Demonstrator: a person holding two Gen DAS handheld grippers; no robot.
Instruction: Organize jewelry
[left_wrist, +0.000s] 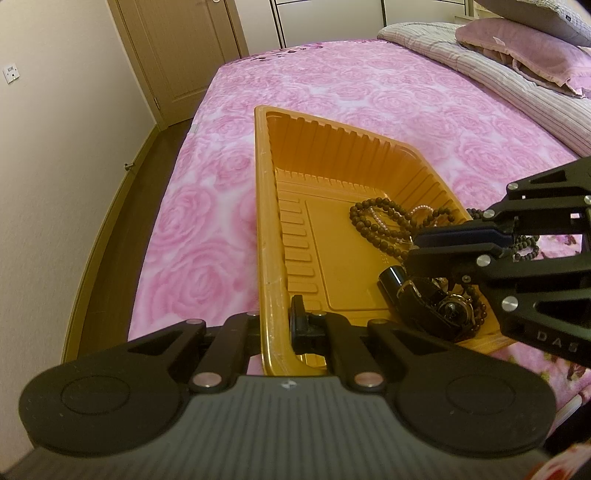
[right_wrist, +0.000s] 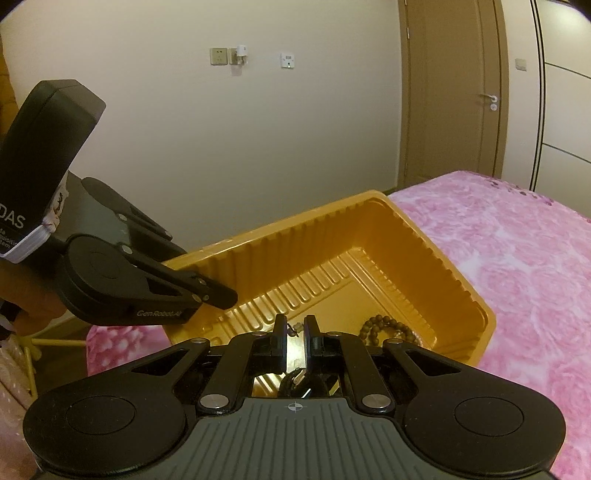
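Note:
An orange plastic tray (left_wrist: 264, 221) lies on the pink bed. My left gripper (left_wrist: 277, 314) is shut on its near left rim, the wall pinched between the fingers. From the right wrist view the left gripper (right_wrist: 221, 295) bites the tray (right_wrist: 295, 218) from the left. Inside lie a brown bead necklace (left_wrist: 369, 229), a pearl strand (left_wrist: 380, 221), a black cylinder (left_wrist: 391, 280) and a dark watch (left_wrist: 454, 310). My right gripper (left_wrist: 413, 247) reaches over the tray's right side. Its tips (right_wrist: 295, 325) stand nearly together, pinching a small dark bead piece (right_wrist: 293, 329). More beads (right_wrist: 388, 328) rest beside them.
The bed has a pink rose-print cover (left_wrist: 332, 81). A folded striped quilt (left_wrist: 480, 62) and pillows (left_wrist: 517, 40) sit at its far right. Dark floor (left_wrist: 122, 206) runs along the bed's left edge, by a wall and a door (left_wrist: 177, 48). A hand (right_wrist: 29, 291) holds the left gripper.

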